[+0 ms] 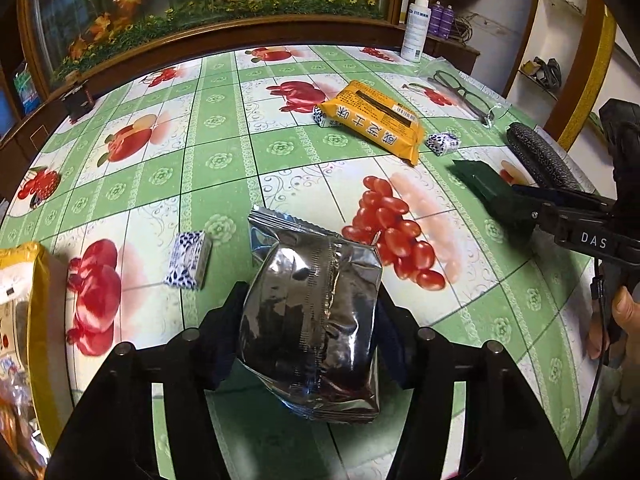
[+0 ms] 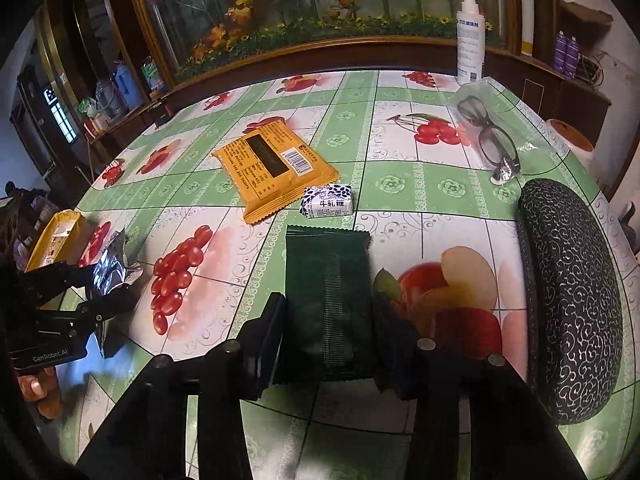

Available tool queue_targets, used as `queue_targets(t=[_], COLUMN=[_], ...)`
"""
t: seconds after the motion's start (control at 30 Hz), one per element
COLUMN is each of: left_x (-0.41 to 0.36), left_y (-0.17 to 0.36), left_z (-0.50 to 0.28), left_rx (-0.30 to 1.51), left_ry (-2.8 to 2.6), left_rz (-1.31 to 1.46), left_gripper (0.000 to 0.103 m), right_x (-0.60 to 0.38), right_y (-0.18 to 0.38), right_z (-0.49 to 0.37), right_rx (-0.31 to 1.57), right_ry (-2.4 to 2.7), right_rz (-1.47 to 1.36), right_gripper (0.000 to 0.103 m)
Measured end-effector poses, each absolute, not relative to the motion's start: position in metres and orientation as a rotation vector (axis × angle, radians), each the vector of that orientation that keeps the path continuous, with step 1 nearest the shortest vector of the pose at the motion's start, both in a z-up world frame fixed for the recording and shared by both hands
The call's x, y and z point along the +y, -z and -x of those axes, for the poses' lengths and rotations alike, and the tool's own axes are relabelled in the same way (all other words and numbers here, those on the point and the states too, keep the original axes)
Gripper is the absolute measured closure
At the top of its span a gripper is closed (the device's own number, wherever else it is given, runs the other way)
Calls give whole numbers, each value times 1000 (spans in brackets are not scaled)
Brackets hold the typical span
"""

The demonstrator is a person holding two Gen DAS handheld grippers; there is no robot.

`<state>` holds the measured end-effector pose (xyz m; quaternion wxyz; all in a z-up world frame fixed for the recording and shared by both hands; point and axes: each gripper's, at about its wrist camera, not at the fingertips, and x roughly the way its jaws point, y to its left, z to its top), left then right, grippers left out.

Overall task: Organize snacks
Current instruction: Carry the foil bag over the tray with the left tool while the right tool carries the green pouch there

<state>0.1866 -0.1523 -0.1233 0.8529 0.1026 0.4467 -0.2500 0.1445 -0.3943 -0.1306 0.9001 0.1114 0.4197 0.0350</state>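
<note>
— Two grippers, two packets. The left gripper [image 1: 308, 320] pinches a silver foil packet [image 1: 312, 320], a finger pressed to each side of it; the right gripper [image 2: 328, 320] has its fingers against both long edges of a dark green packet [image 2: 326, 304]

— Where do they sit relative to the orange biscuit pack [image 2: 274, 170]?

— Taking that pack as the mark: the green packet lies just in front of it, flat on the fruit-print tablecloth [image 2: 400, 176], long axis running away from the gripper toward the pack, crimped end farthest. The silver one is in front of it too, but well off to the left, long axis also along the fingers, crimped top pointing to the far side of the table

— What crowds them?

— A blue-and-white candy [image 2: 328, 202] touches the pack's near right corner, just beyond the green packet's far end. Another such candy [image 1: 188, 256] lies just left of the silver packet, and a yellow bag [image 1: 24, 300] farther left at the table edge. Right of the pack: glasses in clear wrap [image 2: 490, 140], and nearer, a patterned glasses case [image 2: 572, 296] beside the green packet. Behind the pack's right, a white spray bottle [image 2: 470, 40] stands upright
</note>
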Motion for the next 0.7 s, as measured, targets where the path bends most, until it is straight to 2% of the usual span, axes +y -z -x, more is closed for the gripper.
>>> queue_targets(t=[0.7], left_x=[-108], left_y=[90], left_z=[-119], left_rx=[846], left_ry=[398], left_rz=[-157], left_gripper=[45], right_x=[-314], right_y=[94], right_z=[-83], right_rx=[781], right_ry=[-241], right_rz=[-251], right_gripper=[58])
